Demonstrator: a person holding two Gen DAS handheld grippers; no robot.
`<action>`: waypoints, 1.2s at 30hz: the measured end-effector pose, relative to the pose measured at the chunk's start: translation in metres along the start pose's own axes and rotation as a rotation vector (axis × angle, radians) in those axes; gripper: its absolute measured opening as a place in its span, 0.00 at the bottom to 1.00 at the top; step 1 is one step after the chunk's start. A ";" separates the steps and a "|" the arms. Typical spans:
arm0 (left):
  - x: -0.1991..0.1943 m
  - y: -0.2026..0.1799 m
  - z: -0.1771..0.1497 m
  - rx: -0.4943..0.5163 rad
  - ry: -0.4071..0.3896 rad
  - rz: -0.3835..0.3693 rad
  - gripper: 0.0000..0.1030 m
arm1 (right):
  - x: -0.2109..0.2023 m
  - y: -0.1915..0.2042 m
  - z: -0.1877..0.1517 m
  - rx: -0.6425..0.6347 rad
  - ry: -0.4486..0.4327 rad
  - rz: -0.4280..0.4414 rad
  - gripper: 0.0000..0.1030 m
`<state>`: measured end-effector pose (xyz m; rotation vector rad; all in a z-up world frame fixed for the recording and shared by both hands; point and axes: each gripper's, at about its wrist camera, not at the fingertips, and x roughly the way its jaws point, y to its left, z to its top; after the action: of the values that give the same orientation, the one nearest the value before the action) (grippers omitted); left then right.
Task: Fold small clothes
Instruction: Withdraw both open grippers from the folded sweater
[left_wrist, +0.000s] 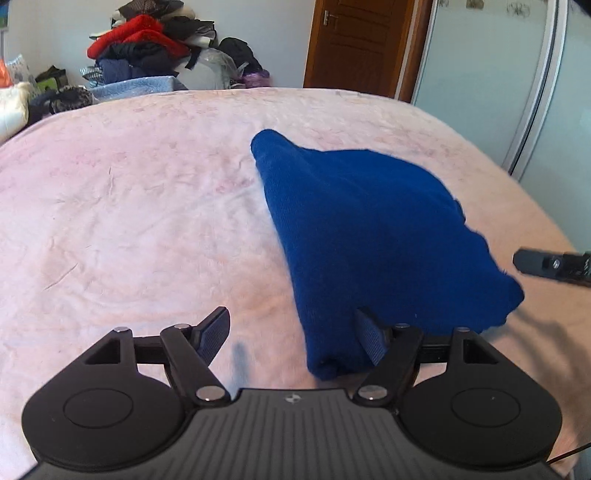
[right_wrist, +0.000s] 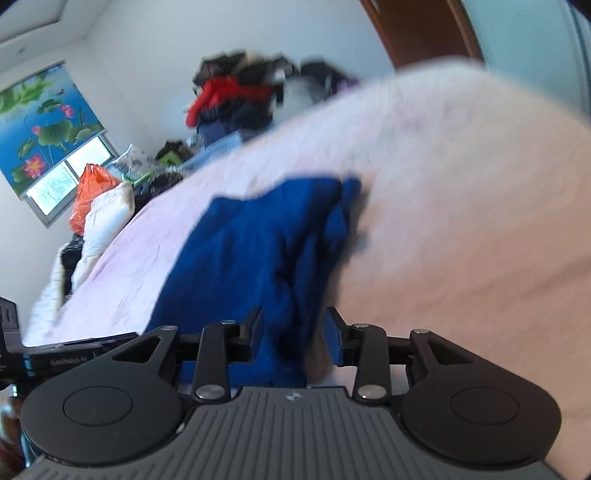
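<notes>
We see the blue garment (left_wrist: 369, 236) lying folded on the bed (left_wrist: 147, 206), over the pink blanket, a long bundle that narrows toward the far end and has a ragged edge on its right side. Our left tongs (left_wrist: 295, 338) stand wide open just above its near end; the right finger (left_wrist: 369, 339) shows in front of the cloth, the left finger (left_wrist: 214, 332) is over bare blanket, and nothing is pinched between them. In the right wrist view the garment (right_wrist: 251, 258) is blurred, with creased layers. Our right tongs (right_wrist: 293, 336) are partly open over its near edge, with blue cloth seen in the gap, but the pads do not press on it. The tip of the right tongs also shows at the right edge of the left view, beside the garment. Behind the bed we see a clothes pile (left_wrist: 147, 44), a door (left_wrist: 354, 44) and a window blind (right_wrist: 44, 122) with lotus flowers.
</notes>
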<state>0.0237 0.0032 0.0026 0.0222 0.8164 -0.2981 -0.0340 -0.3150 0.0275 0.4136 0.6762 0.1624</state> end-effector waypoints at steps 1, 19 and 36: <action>0.001 -0.002 -0.003 0.001 0.006 0.002 0.72 | 0.001 0.008 -0.001 -0.030 -0.001 -0.001 0.39; -0.002 -0.020 -0.021 0.005 -0.004 0.129 0.81 | 0.017 0.054 -0.035 -0.150 0.086 -0.090 0.81; -0.005 -0.027 -0.028 0.037 0.020 0.139 0.81 | 0.018 0.067 -0.054 -0.133 0.158 -0.141 0.99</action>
<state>-0.0069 -0.0176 -0.0111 0.1165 0.8245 -0.1819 -0.0556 -0.2323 0.0071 0.2257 0.8423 0.1058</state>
